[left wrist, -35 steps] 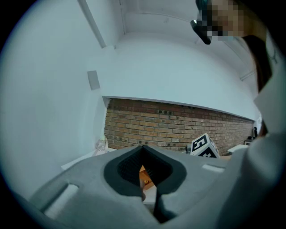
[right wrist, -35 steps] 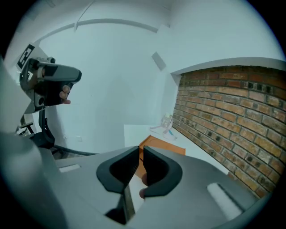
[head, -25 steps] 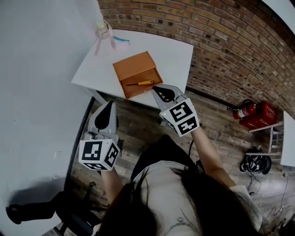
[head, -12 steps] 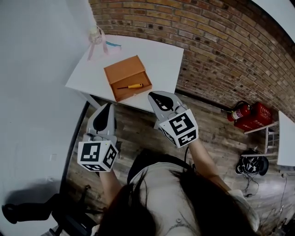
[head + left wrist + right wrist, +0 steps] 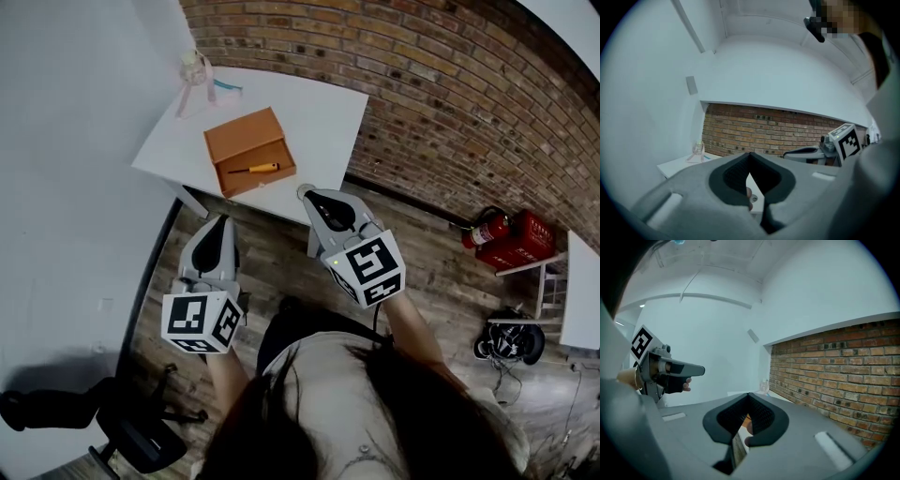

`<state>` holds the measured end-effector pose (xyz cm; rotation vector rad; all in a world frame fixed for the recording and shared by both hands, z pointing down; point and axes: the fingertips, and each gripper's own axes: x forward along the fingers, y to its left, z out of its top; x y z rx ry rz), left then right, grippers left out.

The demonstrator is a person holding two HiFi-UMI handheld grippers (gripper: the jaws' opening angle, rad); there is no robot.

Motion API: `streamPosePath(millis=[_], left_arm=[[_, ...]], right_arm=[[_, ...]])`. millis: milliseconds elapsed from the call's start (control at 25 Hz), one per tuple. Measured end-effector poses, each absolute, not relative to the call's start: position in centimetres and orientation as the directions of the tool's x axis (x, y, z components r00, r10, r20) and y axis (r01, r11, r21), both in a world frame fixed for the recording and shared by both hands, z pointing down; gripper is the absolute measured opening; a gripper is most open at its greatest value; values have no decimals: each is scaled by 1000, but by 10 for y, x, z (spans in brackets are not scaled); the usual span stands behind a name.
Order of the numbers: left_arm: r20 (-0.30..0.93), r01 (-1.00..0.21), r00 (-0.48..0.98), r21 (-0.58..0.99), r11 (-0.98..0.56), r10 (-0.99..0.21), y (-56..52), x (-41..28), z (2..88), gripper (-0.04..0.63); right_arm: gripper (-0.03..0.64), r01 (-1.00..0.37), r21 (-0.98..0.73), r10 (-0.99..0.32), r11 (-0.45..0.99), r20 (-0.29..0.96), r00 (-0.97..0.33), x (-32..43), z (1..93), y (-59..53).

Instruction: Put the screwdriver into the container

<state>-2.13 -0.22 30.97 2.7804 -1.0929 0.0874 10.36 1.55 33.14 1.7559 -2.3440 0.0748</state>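
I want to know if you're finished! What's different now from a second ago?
The right gripper has pulled back a little from the orange box toward the person, and its jaws have shut on nothing. The screwdriver still lies inside the open box on the white table. The left gripper stays low, shut and empty.

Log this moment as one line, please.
screwdriver: lying in open box on table | left gripper: shut, empty | right gripper: shut, empty | both clear of box | task: looks done
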Motion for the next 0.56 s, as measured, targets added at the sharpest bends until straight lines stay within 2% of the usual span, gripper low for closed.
streamPosePath(millis=[560], left_arm=[[102, -700, 714, 104, -706, -693, 35, -4, 305, 2]], right_arm=[[6, -944, 75, -940, 321, 145, -308, 109, 321, 48]])
